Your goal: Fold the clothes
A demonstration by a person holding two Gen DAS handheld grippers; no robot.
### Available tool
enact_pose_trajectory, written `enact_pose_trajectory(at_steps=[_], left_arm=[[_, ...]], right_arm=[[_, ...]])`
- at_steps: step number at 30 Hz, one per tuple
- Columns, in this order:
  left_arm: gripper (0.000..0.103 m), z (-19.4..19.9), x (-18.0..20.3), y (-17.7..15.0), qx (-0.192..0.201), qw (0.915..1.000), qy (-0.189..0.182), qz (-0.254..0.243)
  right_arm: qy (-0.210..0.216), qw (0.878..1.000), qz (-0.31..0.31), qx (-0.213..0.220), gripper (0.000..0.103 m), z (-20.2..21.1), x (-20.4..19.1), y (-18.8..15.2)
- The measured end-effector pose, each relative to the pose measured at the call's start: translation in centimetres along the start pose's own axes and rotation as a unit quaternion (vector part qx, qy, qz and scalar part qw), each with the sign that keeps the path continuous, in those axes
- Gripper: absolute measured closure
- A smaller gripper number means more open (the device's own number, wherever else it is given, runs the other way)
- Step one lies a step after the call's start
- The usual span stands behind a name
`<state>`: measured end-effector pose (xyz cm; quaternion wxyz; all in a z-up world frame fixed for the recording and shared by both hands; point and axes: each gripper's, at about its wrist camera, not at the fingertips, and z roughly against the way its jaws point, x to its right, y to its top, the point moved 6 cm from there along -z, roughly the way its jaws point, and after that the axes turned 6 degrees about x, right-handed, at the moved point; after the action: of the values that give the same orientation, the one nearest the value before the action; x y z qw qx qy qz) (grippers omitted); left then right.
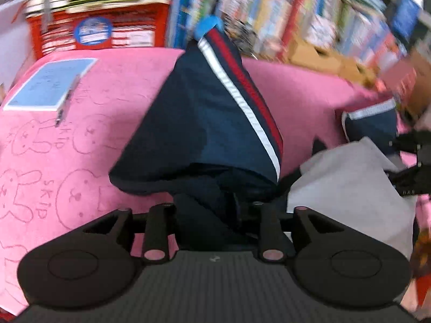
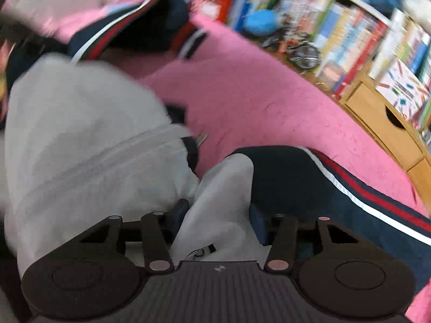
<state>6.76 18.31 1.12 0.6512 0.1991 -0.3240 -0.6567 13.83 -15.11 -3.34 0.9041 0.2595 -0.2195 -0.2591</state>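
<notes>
From my left wrist camera, my left gripper (image 1: 215,204) has its jaws pinched on navy fabric of the jacket (image 1: 204,123). The cloth rises from the jaws in a peaked fold, with a white and red stripe (image 1: 242,91) running down its right edge. Below it lies a pink blanket (image 1: 80,145) printed with bunny outlines and the word SKIP. A blue paper (image 1: 51,84) with a pen (image 1: 67,99) across its lower right corner lies on the blanket at far left. To the right, the jacket's grey lining (image 1: 347,183) is turned outward, and my right gripper (image 1: 412,167) shows at the frame's right edge, just beside that lining; whether its jaws are pressed together cannot be told from here. A red crate (image 1: 99,27) of papers and blurred bookshelves (image 1: 309,13) stand behind.

From my right wrist camera, my right gripper (image 2: 218,215) has its jaws pinched on a tongue of grey lining (image 2: 221,193), which bunches up between them. A larger swell of the same lining (image 2: 80,140) fills the left side. Navy jacket (image 2: 291,183) fabric with the stripe (image 2: 363,191) runs off to the right, resting on the blanket (image 2: 256,94). More navy cloth with striped trim hangs at upper left. A wooden drawer unit (image 2: 377,115) and shelves of books (image 2: 350,27) stand at right, blurred.
</notes>
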Motion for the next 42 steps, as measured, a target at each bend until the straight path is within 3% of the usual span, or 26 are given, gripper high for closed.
enact_pose_trajectory(at_steps=[2, 3, 4, 6, 7, 13, 15, 17, 19, 20, 23, 24, 25, 26, 32, 35, 36, 38, 40, 41, 42], left_arm=[[0.046, 0.7, 0.5, -0.6, -0.011, 0.9994, 0.009, -0.03], [0.028, 1.2, 0.5, -0.8, -0.009, 0.9984, 0.027, -0.048], [0.019, 1.8, 0.5, -1.0, -0.008, 0.9968, 0.045, -0.066], [0.019, 3.0, 0.3, -1.2, -0.005, 0.9936, 0.071, -0.087], [0.018, 3.7, 0.1, -1.0, -0.001, 0.9932, 0.078, -0.087], [0.008, 7.2, 0.5, 1.4, 0.055, 0.9884, 0.115, -0.084], [0.008, 7.5, 0.6, 1.9, 0.06, 0.9868, 0.125, -0.084], [0.008, 7.6, 1.1, 2.5, 0.067, 0.9867, 0.121, -0.085], [0.008, 6.9, 2.6, 3.8, 0.078, 0.9902, 0.081, -0.083], [0.008, 6.0, 3.9, 4.4, 0.077, 0.9916, 0.055, -0.088], [0.008, 1.9, 8.6, 6.3, 0.065, 0.9904, -0.015, -0.121], [0.008, 0.4, 10.1, 6.8, 0.057, 0.9889, -0.035, -0.132], [0.008, -1.3, 11.6, 7.0, 0.044, 0.9875, -0.048, -0.144], [0.008, -3.1, 13.1, 7.1, 0.03, 0.986, -0.059, -0.153], [0.006, -12.6, 17.2, 4.8, -0.096, 0.9792, -0.097, -0.15], [0.004, -14.0, 17.8, 3.0, -0.118, 0.9753, -0.101, -0.157], [0.007, -13.8, 18.0, 2.6, -0.109, 0.9759, -0.094, -0.164], [0.027, -13.1, 18.2, 2.3, -0.093, 0.9785, -0.086, -0.163], [0.081, -12.3, 18.5, 2.4, -0.082, 0.9816, -0.087, -0.149], [0.095, -12.0, 18.7, 2.8, -0.084, 0.983, -0.1, -0.129], [0.097, -11.7, 19.1, 3.2, -0.079, 0.9842, -0.105, -0.119]], right_arm=[[-0.004, 1.0, 0.015, -0.002, 0.052, 0.6, -0.7, -0.9], [-0.004, 1.0, 0.02, -0.002, 0.05, 0.9, -0.8, -1.1], [-0.004, 1.0, 0.025, -0.002, 0.047, 1.3, -0.9, -1.2], [-0.025, 1.0, 0.013, 0.011, 0.011, 2.0, 0.5, -0.5], [-0.033, 0.999, -0.002, 0.022, 0.005, 2.3, 1.6, 0.1], [-0.054, 0.988, -0.109, 0.094, 0.002, 1.8, 7.5, 4.5], [-0.071, 0.987, -0.125, 0.076, 0.002, -0.3, 8.3, 4.9], [-0.062, 0.986, -0.15, 0.04, 0.002, -2.3, 8.7, 3.8], [-0.04, 0.983, -0.181, 0.0, 0.002, -4.1, 8.5, 2.3], [-0.034, 0.981, -0.19, -0.012, 0.006, -4.6, 8.2, 1.6], [-0.039, 0.979, -0.198, -0.005, 0.055, -4.0, 7.3, -0.4], [-0.049, 0.979, -0.197, 0.004, 0.068, -3.1, 7.0, -1.0], [-0.06, 0.979, -0.196, 0.012, 0.074, -1.9, 6.9, -1.6], [-0.07, 0.978, -0.198, 0.018, 0.077, -0.8, 6.7, -2.4], [-0.067, 0.972, -0.222, 0.022, 0.076, 2.6, 5.0, -8.2], [-0.066, 0.968, -0.24, 0.041, 0.074, 3.2, 4.5, -9.7], [-0.066, 0.965, -0.248, 0.047, 0.072, 3.2, 4.5, -10.0], [-0.067, 0.961, -0.263, 0.059, 0.067, 3.1, 4.6, -10.3], [-0.07, 0.958, -0.272, 0.062, 0.058, 3.1, 5.1, -10.4], [-0.073, 0.956, -0.277, 0.063, 0.052, 3.2, 5.3, -10.4], [-0.075, 0.954, -0.282, 0.064, 0.048, 3.3, 5.6, -10.3]])
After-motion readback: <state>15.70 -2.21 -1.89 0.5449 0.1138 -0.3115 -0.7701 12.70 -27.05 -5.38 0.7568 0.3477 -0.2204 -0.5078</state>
